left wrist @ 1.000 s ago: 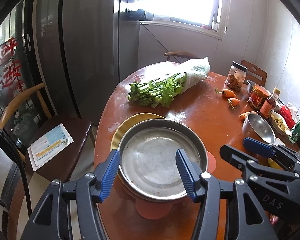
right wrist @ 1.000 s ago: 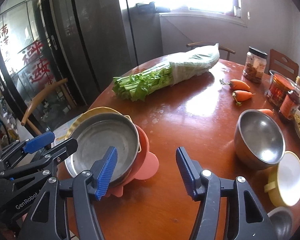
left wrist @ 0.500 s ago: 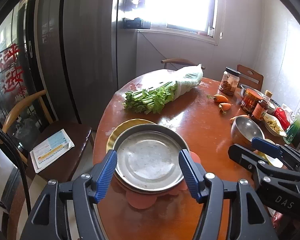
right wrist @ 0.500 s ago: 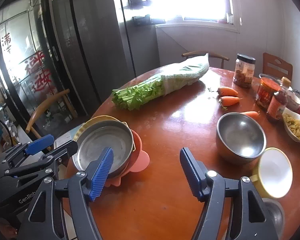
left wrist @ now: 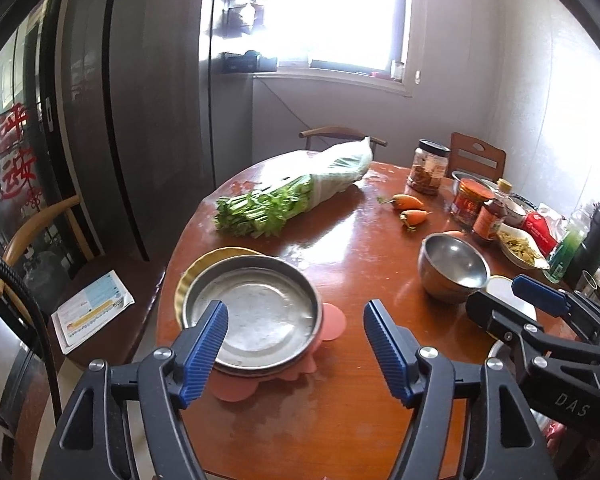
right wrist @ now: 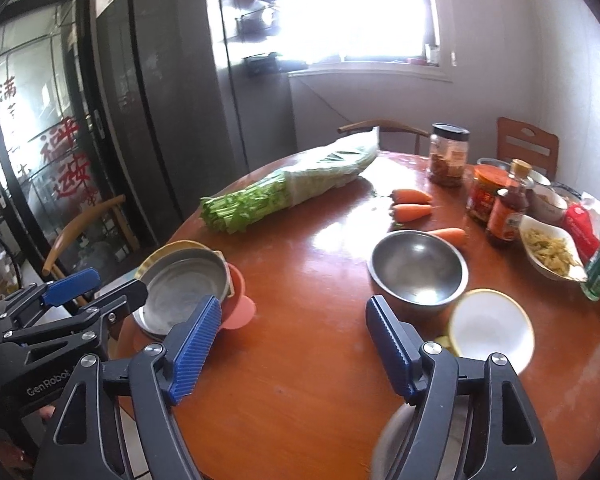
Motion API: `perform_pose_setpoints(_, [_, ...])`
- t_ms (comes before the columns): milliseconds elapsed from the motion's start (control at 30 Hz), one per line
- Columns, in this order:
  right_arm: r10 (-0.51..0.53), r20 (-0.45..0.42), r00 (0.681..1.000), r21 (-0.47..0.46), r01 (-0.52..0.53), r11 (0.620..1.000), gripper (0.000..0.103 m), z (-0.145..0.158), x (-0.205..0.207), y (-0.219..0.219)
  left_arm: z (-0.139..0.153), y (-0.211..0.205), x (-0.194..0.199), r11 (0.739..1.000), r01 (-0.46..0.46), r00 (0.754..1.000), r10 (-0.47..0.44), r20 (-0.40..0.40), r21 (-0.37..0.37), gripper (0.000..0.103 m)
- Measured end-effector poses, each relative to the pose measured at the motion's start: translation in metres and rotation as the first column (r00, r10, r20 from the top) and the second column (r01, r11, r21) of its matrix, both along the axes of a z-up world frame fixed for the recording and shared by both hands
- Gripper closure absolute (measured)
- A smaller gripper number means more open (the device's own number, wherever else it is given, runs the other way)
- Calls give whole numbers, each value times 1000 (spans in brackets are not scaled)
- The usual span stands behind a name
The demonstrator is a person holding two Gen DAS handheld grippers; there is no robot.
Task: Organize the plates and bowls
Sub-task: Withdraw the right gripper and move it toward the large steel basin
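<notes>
A steel plate (left wrist: 256, 312) tops a stack with a yellow plate (left wrist: 204, 264) and a pink flower-shaped plate (left wrist: 332, 320) at the table's left edge; the stack also shows in the right wrist view (right wrist: 184, 292). A steel bowl (right wrist: 418, 266) stands mid-right, with a white bowl with a yellow rim (right wrist: 492, 326) just in front of it. My left gripper (left wrist: 296, 344) is open and empty, raised above the stack's near side. My right gripper (right wrist: 290, 344) is open and empty, above bare table between the stack and the bowls.
A bag of celery (right wrist: 284, 188), carrots (right wrist: 412, 204), jars and a sauce bottle (right wrist: 508, 208) and a dish of food (right wrist: 552, 248) crowd the round wooden table's (right wrist: 300, 380) far and right side. Chairs (left wrist: 52, 220) and a tall fridge stand to the left.
Both grippers have pulled back and up from the table, so the plate stack and bowls look smaller and farther. Nothing on the table has moved.
</notes>
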State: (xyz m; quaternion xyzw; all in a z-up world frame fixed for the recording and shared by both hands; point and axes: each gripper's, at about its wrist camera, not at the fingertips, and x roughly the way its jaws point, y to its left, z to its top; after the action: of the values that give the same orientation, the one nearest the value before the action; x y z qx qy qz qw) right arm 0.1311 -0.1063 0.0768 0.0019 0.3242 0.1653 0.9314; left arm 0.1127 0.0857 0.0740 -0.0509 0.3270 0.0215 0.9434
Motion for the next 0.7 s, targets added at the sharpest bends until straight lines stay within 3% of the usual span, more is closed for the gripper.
perform_pose_setpoints(333, [-75, 72, 995, -6, 75, 997, 26, 10, -21, -53, 9, -39, -5, 998, 56, 998, -56, 16, 2, 31])
perform_pose_setpoints(700, [-151, 74, 986, 21, 150, 988, 25, 12, -42, -117, 13, -86, -4, 991, 132, 991, -131, 22, -4, 30])
